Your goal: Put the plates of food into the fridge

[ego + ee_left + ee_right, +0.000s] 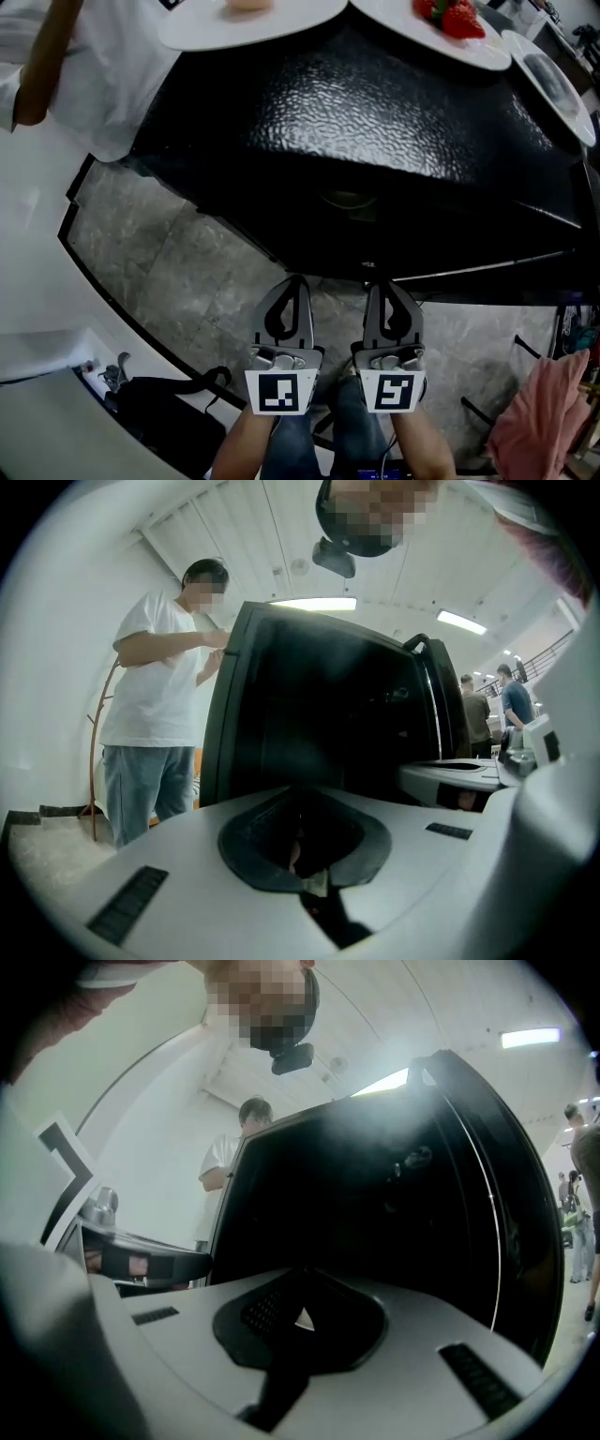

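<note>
A black fridge (375, 150) stands in front of me with its door shut, seen from above. Three white plates rest on its top: one with pale food (253, 19), one with strawberries (450, 28), and one at the right edge (553, 84). My left gripper (292, 281) and right gripper (384, 286) hang side by side before the fridge front, both shut and empty. The left gripper view shows the closed left gripper (302, 803) facing the fridge (328, 724). In the right gripper view the right gripper (300, 1283) faces the same dark front (375, 1204).
A person in a white shirt (84, 66) stands at the fridge's left side. A black bag (159, 412) lies on the floor at lower left. A pink cloth (544, 412) hangs at lower right. Other people stand far off (511, 700).
</note>
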